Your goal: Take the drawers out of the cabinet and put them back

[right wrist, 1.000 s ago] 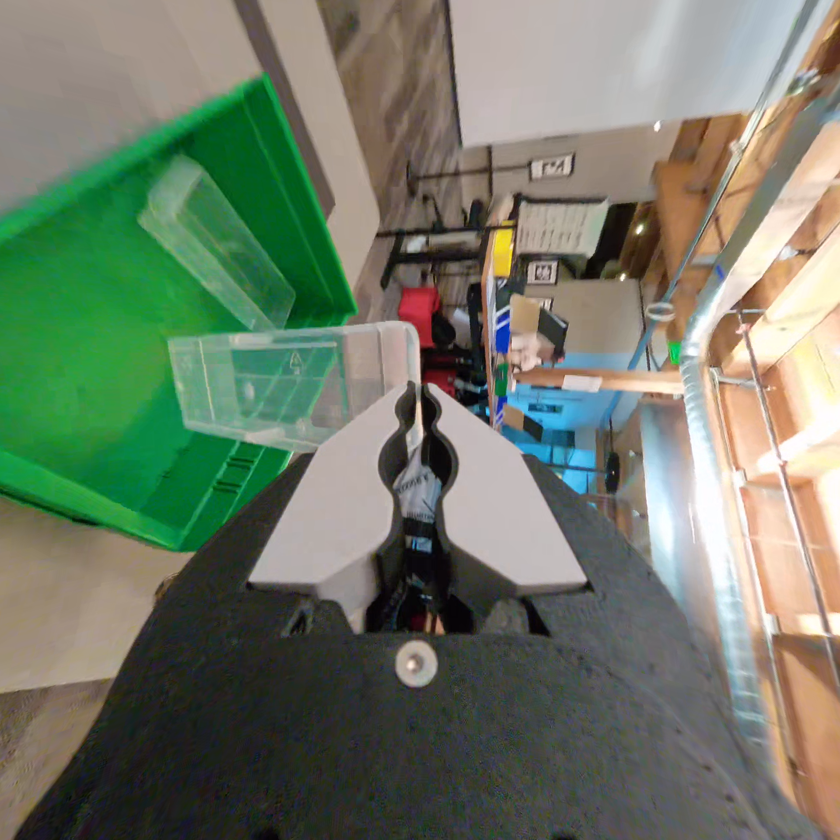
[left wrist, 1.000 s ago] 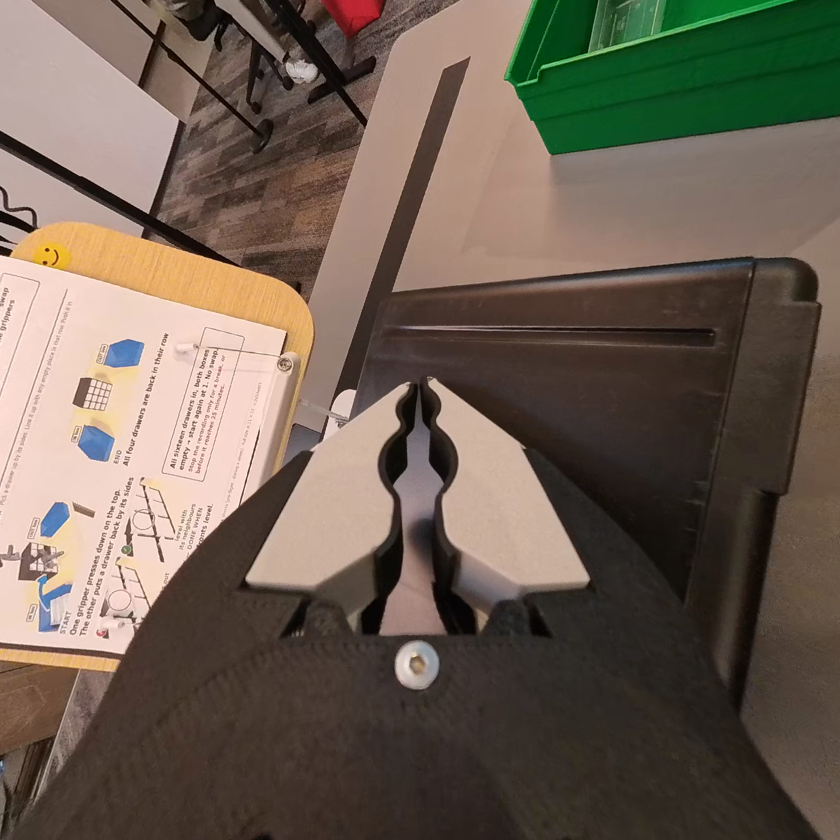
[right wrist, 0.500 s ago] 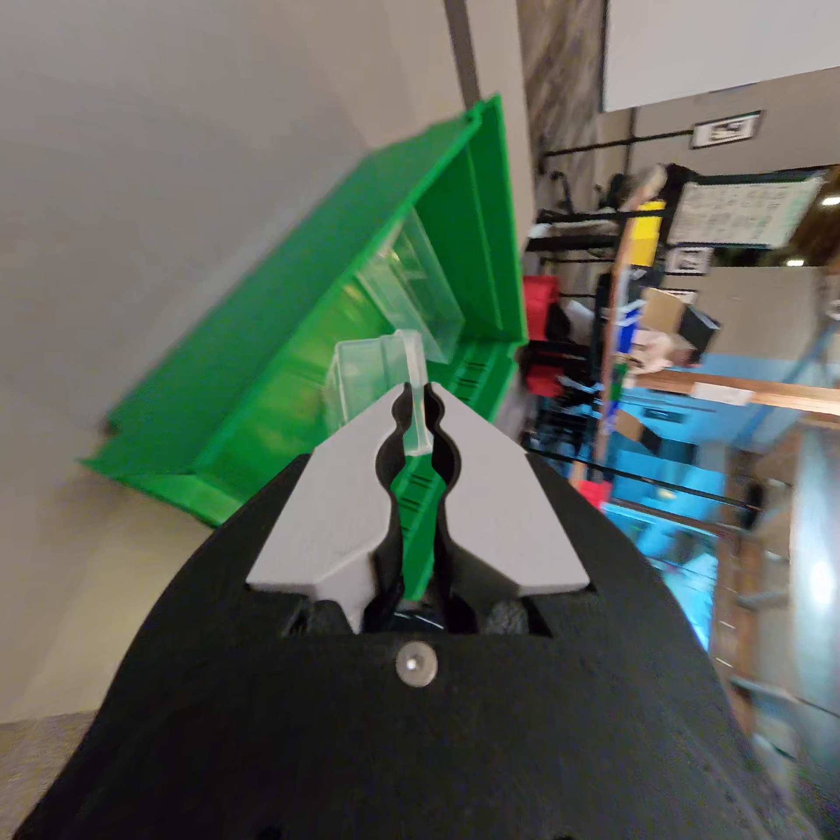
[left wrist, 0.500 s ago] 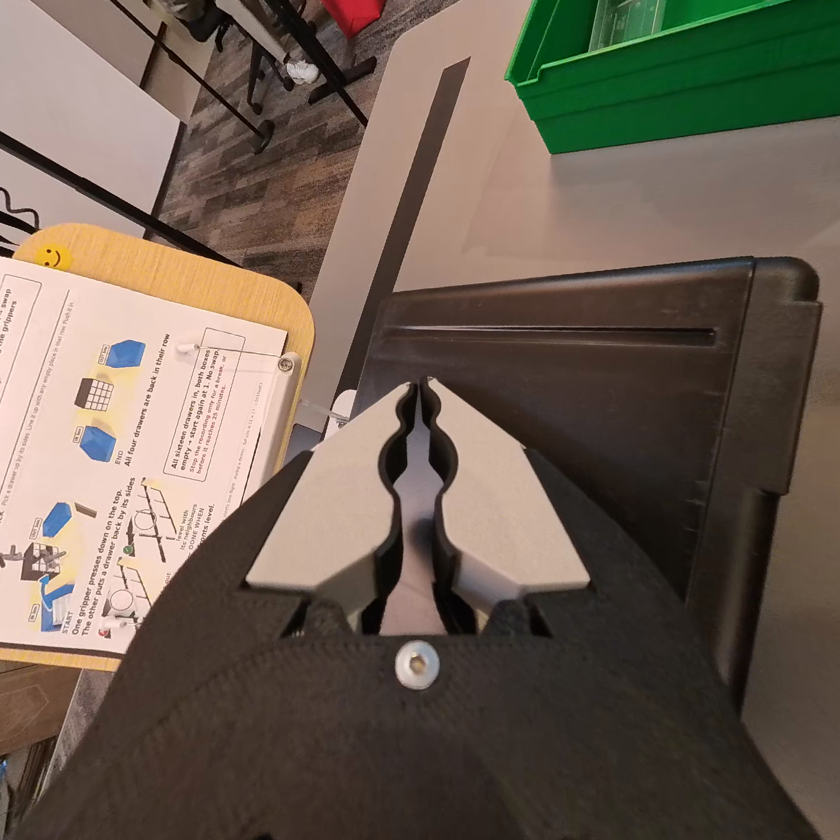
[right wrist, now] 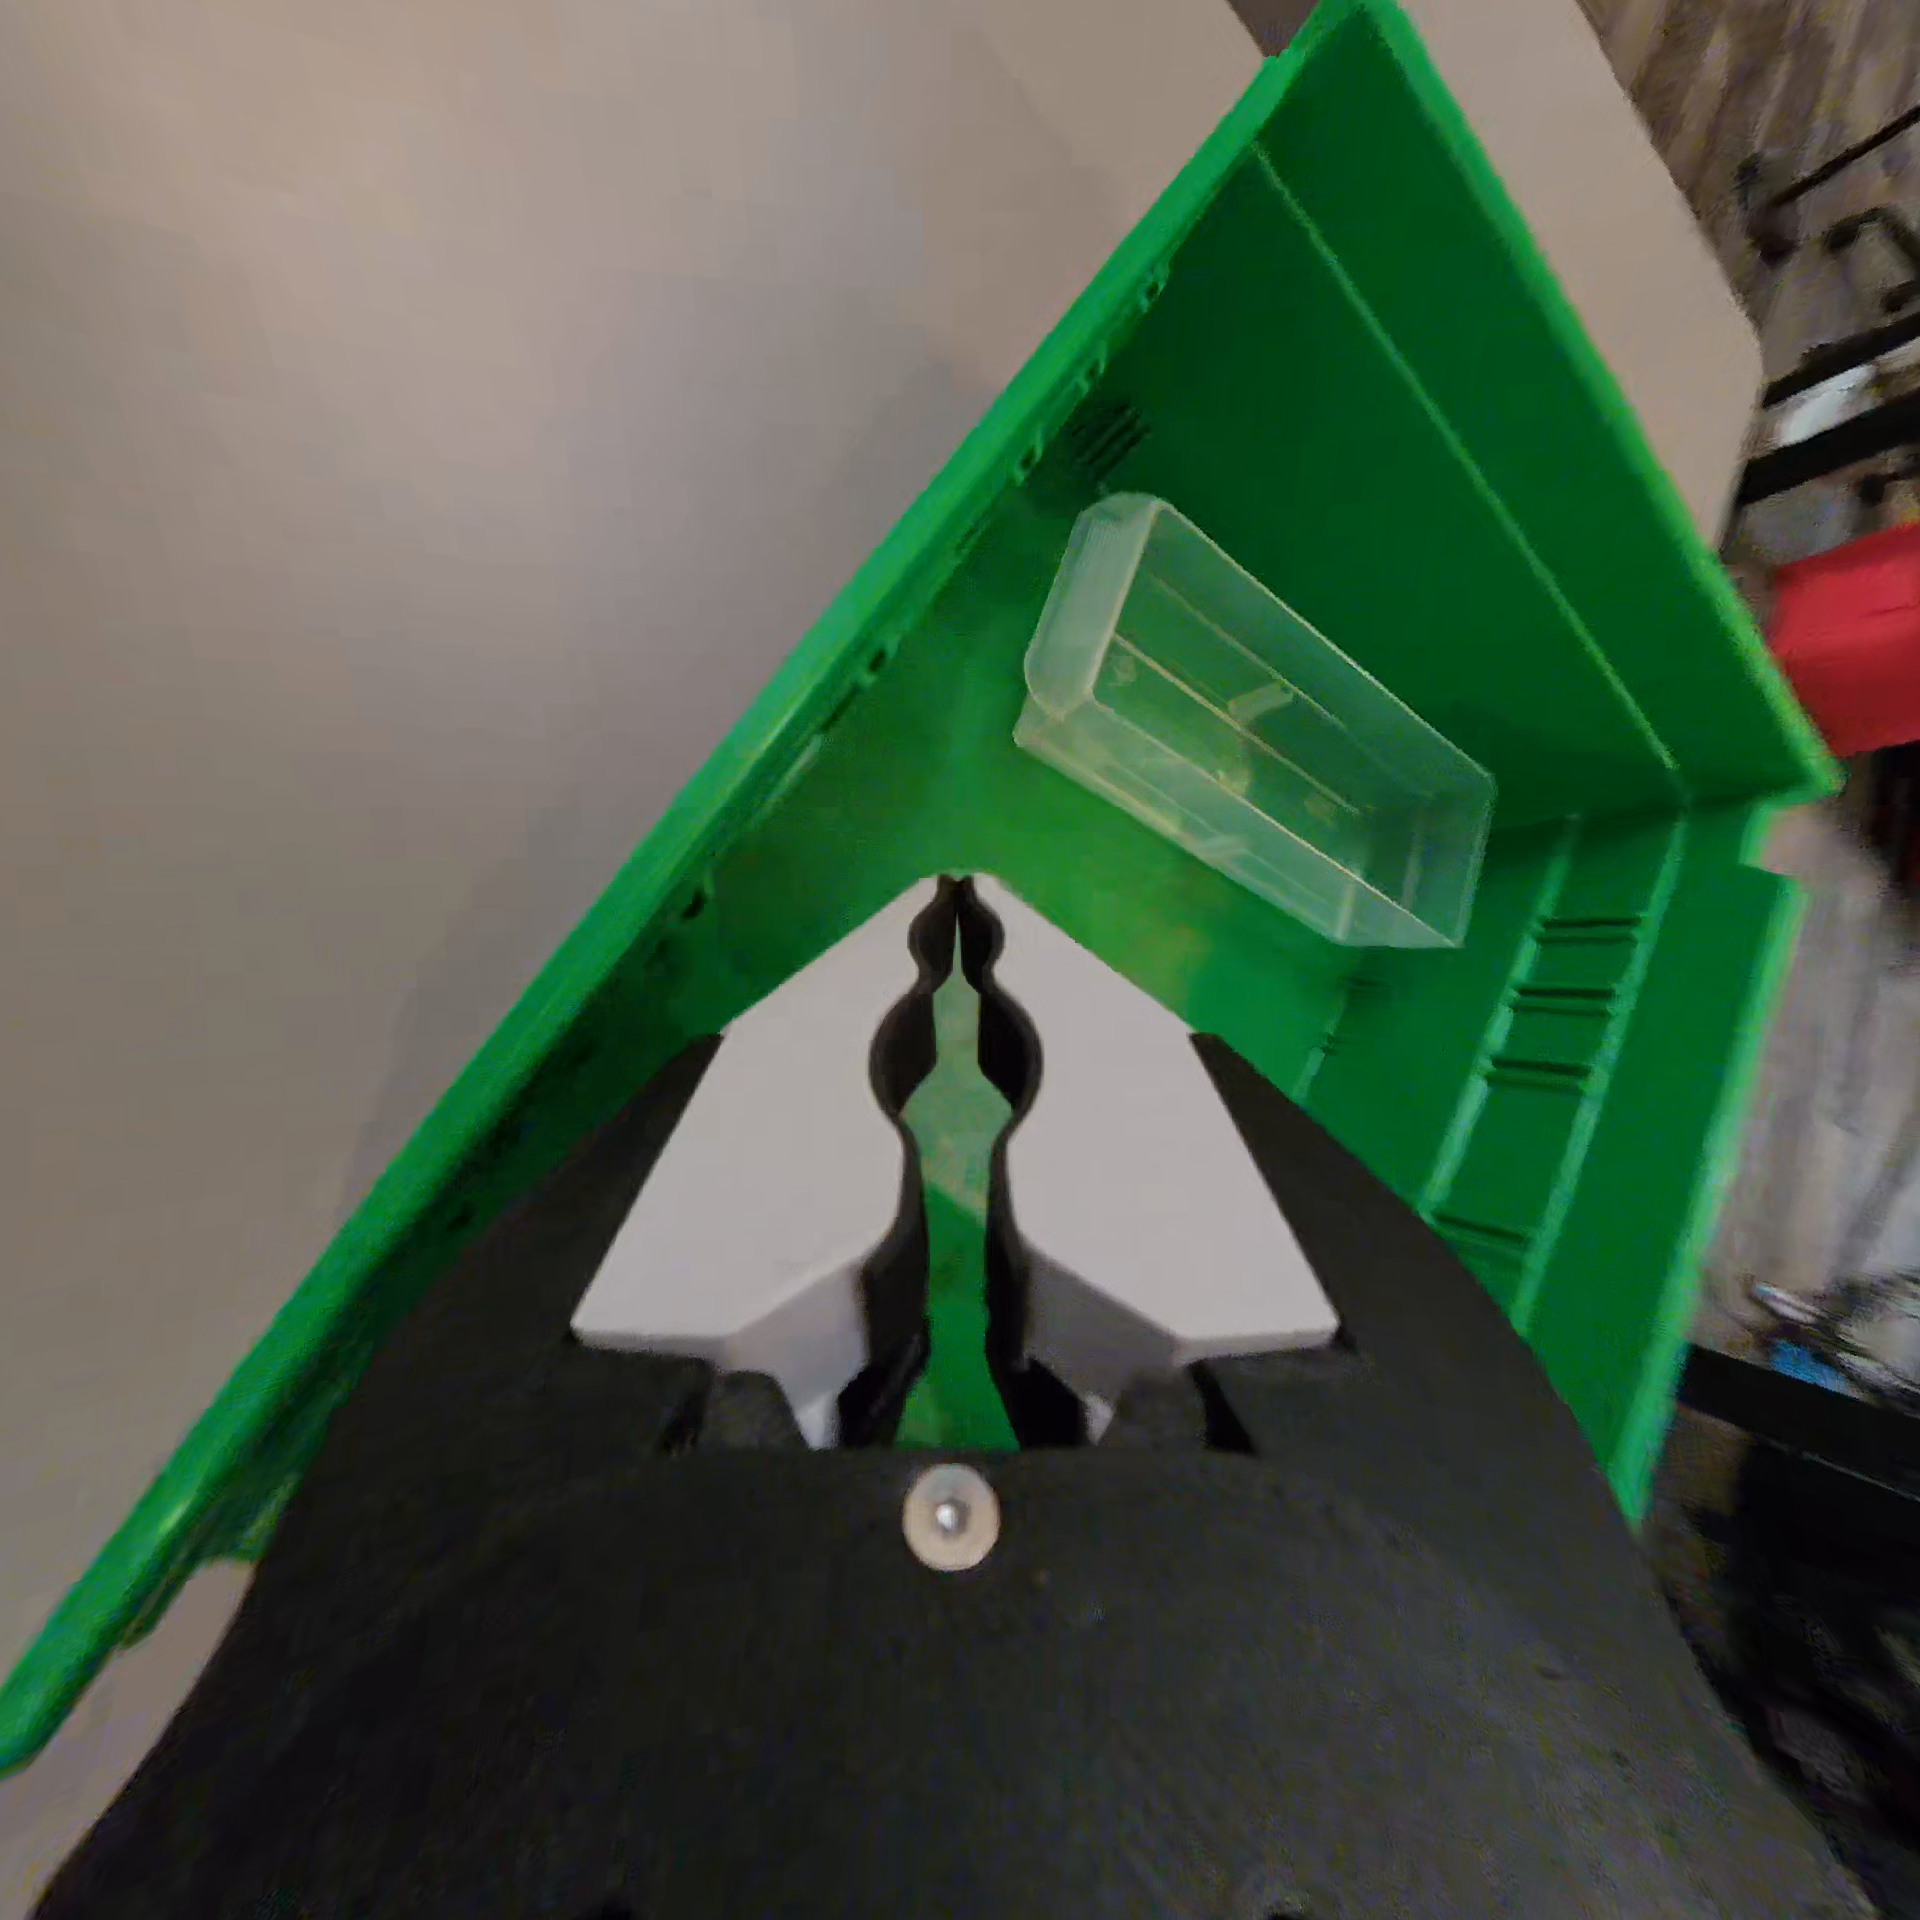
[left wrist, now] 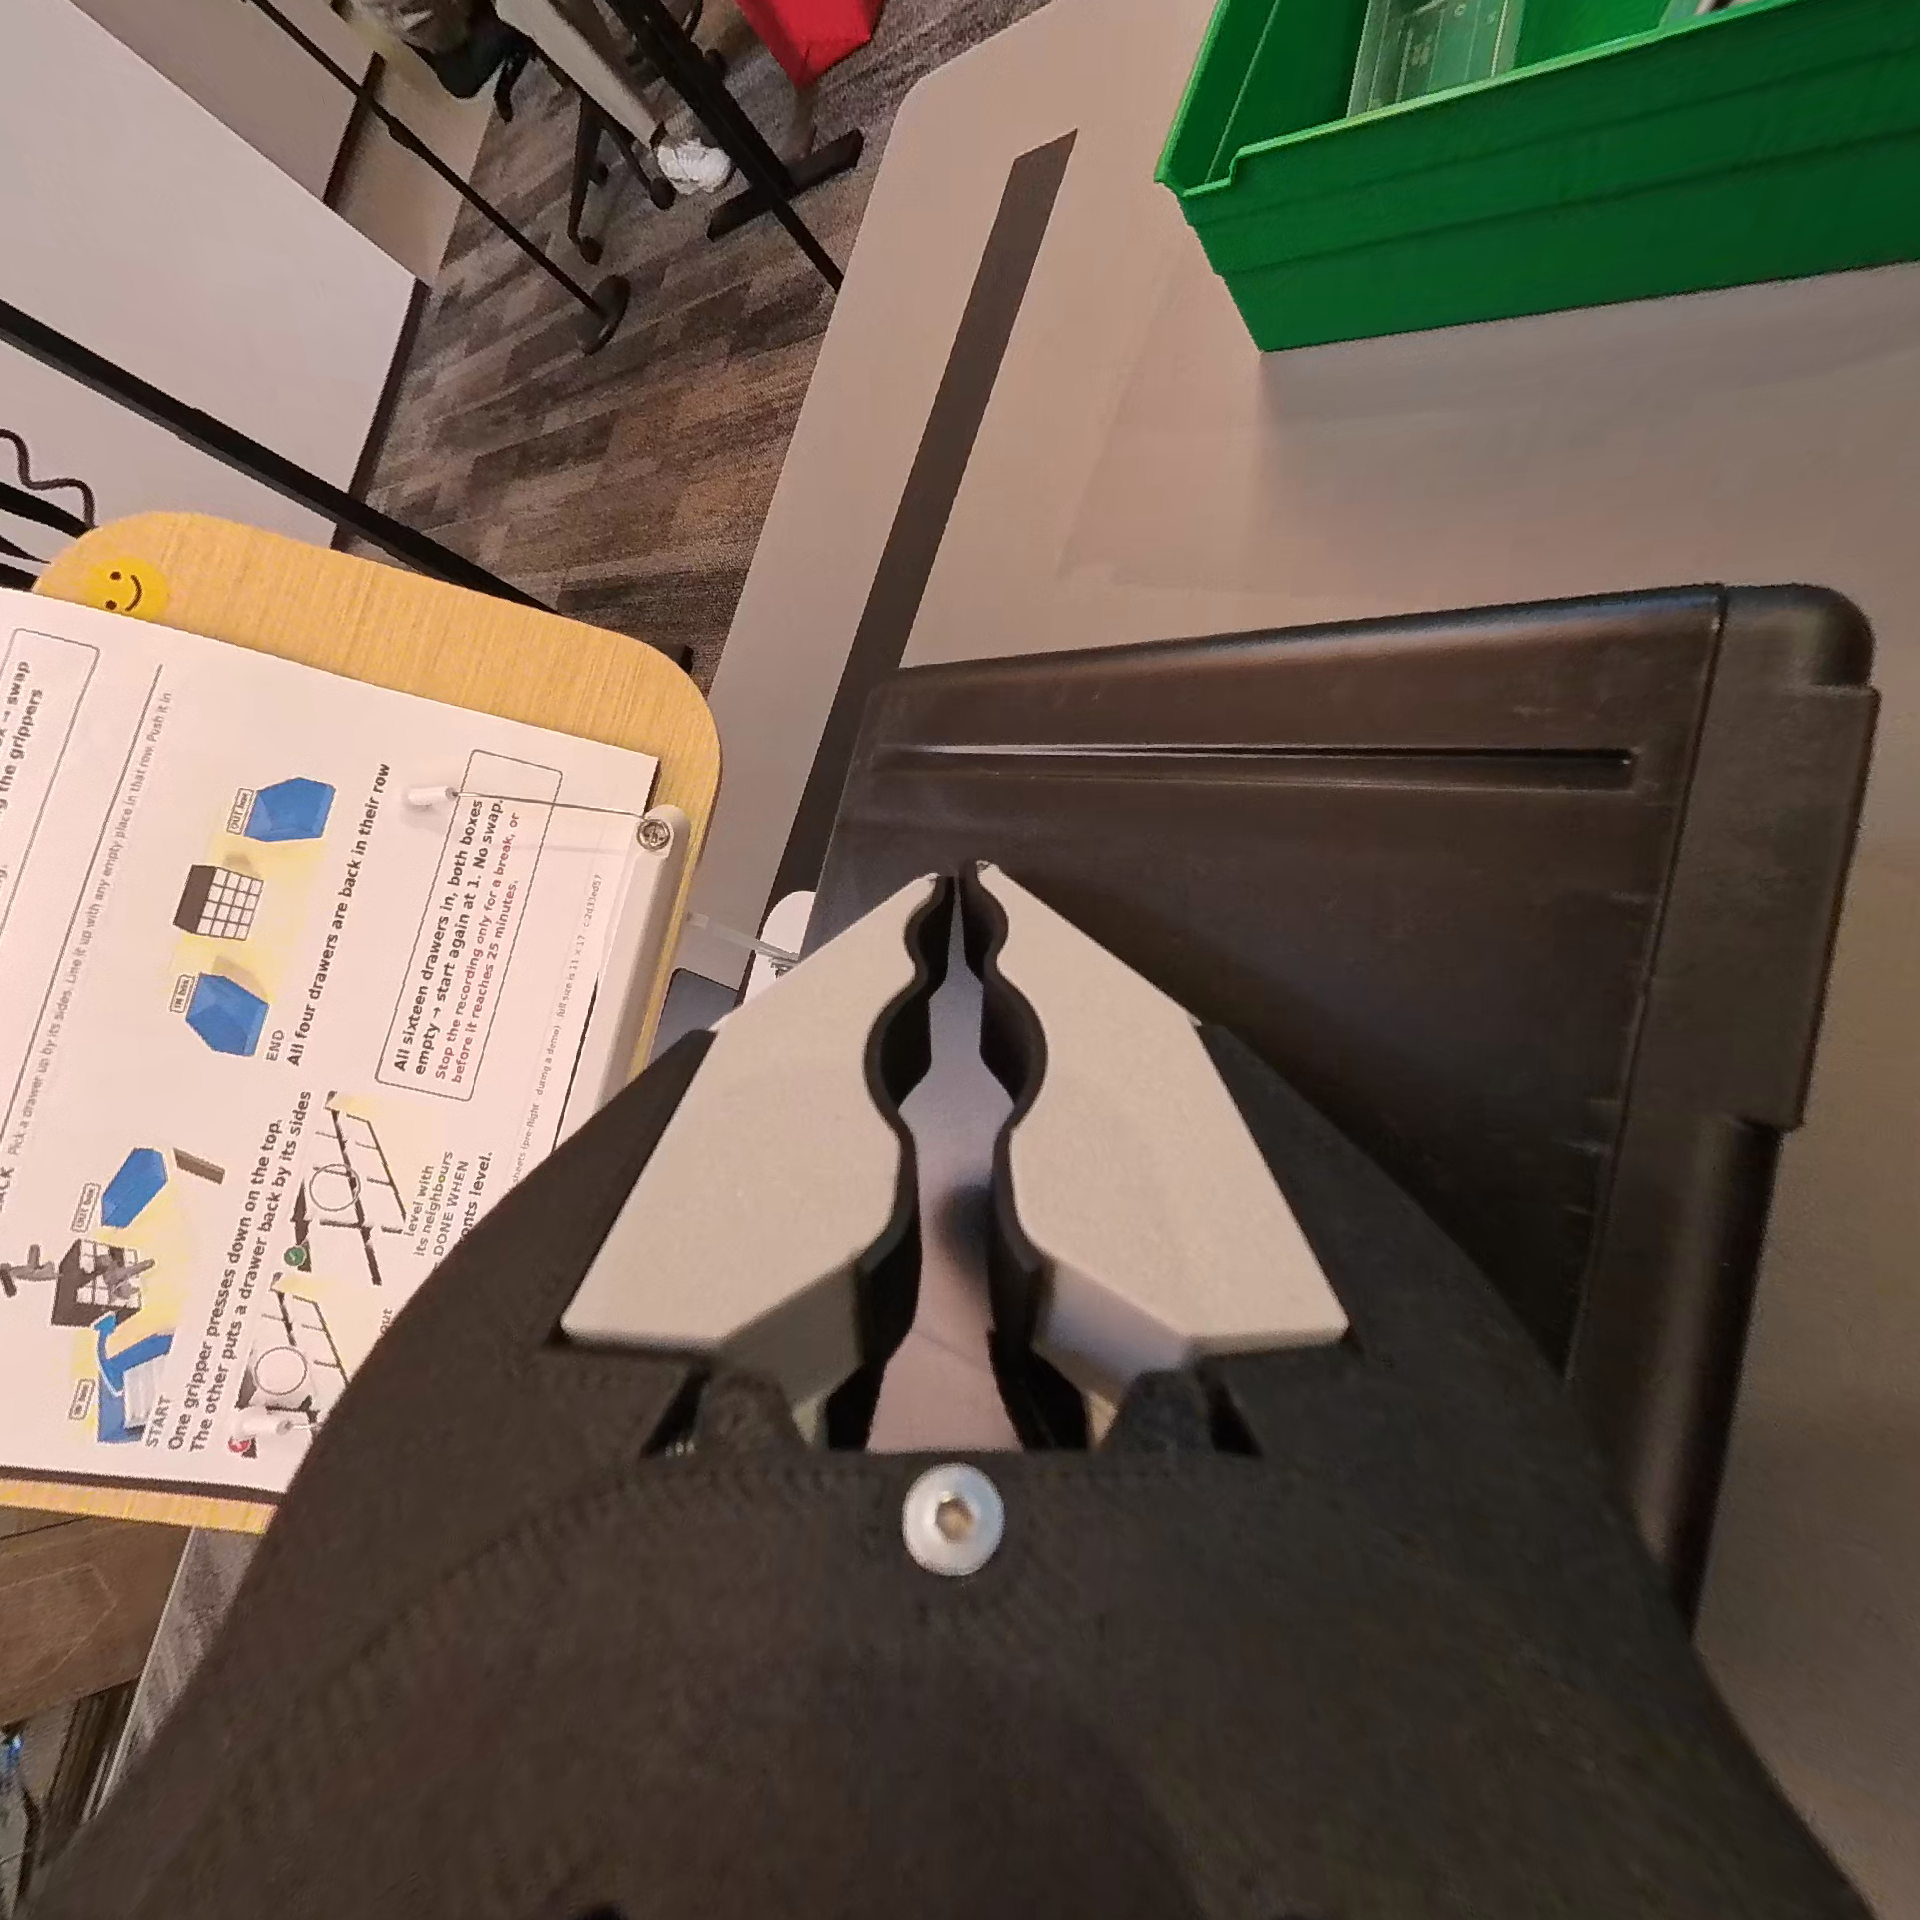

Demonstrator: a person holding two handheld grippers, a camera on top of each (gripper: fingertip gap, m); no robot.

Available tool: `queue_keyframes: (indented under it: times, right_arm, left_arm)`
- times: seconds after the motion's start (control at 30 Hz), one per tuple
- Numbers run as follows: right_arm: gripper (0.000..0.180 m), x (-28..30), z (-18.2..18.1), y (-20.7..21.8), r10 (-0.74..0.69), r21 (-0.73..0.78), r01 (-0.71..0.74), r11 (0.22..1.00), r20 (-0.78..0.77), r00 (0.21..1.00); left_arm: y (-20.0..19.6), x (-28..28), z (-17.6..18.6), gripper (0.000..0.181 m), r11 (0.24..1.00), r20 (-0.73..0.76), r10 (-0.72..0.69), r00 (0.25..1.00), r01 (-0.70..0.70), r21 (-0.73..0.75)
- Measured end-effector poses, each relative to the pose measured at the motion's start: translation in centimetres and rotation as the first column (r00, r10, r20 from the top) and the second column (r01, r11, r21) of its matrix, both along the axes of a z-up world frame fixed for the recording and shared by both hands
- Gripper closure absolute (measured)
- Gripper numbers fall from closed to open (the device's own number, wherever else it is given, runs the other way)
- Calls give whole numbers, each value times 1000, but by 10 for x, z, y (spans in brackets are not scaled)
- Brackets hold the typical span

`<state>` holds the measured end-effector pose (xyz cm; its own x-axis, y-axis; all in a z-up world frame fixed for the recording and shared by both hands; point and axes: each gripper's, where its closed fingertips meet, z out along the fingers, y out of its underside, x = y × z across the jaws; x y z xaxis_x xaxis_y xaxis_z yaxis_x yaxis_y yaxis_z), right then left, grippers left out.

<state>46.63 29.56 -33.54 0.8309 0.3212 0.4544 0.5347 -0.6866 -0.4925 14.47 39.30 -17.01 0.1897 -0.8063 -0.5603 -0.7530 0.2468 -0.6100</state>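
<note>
The black cabinet (left wrist: 1351, 935) lies under my left gripper (left wrist: 958, 878), which is shut and empty, its fingertips resting on or just above the cabinet's top panel. The cabinet's drawer openings are hidden. My right gripper (right wrist: 956, 883) is shut over the green bin (right wrist: 1403, 364), and I see nothing between its tips. One clear plastic drawer (right wrist: 1247, 727) lies in the bin, up and to the right of the tips. The bin (left wrist: 1558, 239) also shows at the top right of the left wrist view, with a clear drawer (left wrist: 1434, 52) inside.
The cabinet and bin stand on a grey table (left wrist: 1247, 468) with a black strip (left wrist: 966, 416) near its left edge. A printed instruction sheet (left wrist: 260, 987) lies on a wooden board (left wrist: 686, 727) to the left. Beyond are carpet and stand legs.
My right gripper held a clear drawer by its wall and swung over the green bin. Now no drawer shows in it, and only one is in view. The left gripper has not moved.
</note>
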Motion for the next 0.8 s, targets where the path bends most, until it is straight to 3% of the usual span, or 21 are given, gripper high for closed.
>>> queue_keyframes:
  times: [0.03, 0.1, 0.2, 0.3, 0.43, 0.5, 0.67, 0.8]
  right_arm:
    - [177, -1, -3, 6, -7, 1, 7, 1000, -68, 998]
    - [148, 0, -9, 13, -54, -34, 48, 998, -204, 977]
    - [146, 7, 5, 10, -95, -26, 91, 996, -288, 953]
    - [149, 21, 21, -15, -116, -56, 106, 993, -222, 968]
    - [150, 35, 6, -66, -76, -298, 49, 953, -82, 994]
    - [151, 53, -4, -79, -76, -378, 90, 921, 52, 996]
    - [166, 84, -28, -55, -84, -379, 157, 912, 202, 976]
    - [165, 92, -31, -22, -50, -322, 142, 936, 277, 960]
  left_arm:
    - [0, 0, 0, 180, 1000, 0, 0, 1000, 0, 0]
    - [0, 0, 0, 180, 1000, 1, 1, 1000, -1, 0]
    - [0, 0, 0, 180, 1000, 1, 1, 1000, -1, 0]
    - [0, 0, 0, 180, 1000, 0, 0, 1000, 0, 0]
    - [0, 0, 0, 180, 1000, 0, 0, 1000, 0, -4]
    - [0, 0, 0, 180, 1000, 0, 0, 1000, 0, -3]
    - [0, 0, 0, 180, 1000, 0, 0, 1000, 0, -1]
    - [0, 0, 0, 180, 1000, 1, 0, 1000, 0, -4]
